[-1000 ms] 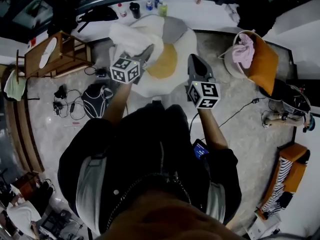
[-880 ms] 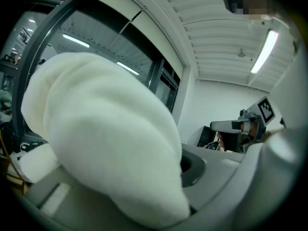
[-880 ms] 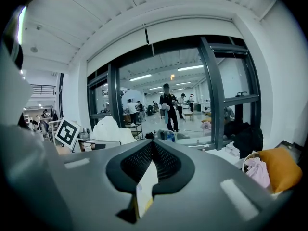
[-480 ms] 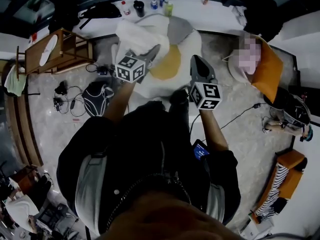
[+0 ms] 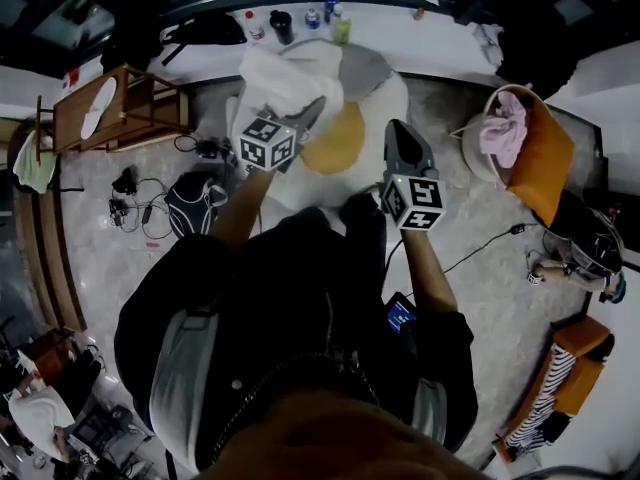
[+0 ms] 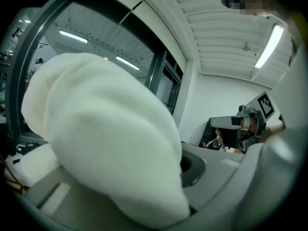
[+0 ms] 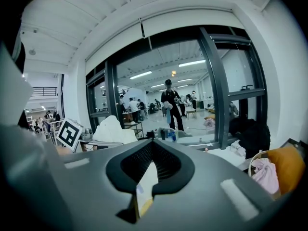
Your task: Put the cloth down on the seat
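- The seat, a round pale chair with a grey back part and a yellow cushion, stands on the floor just ahead of both grippers
- Both bare forearms reach forward from dark sleeves, the left forearm angled towards the seat's left side, the right forearm towards its near right edge
- The cloth is white, thick and soft, bunched into a rounded lump that bulges out of the left tongs; it sits over the seat's far left part, and whether it touches the seat cannot be told
- The left gripper pinches the cloth, pointing slightly downward
- The right gripper holds nothing, its tongs pressed together, a thin pale strip showing in the seam
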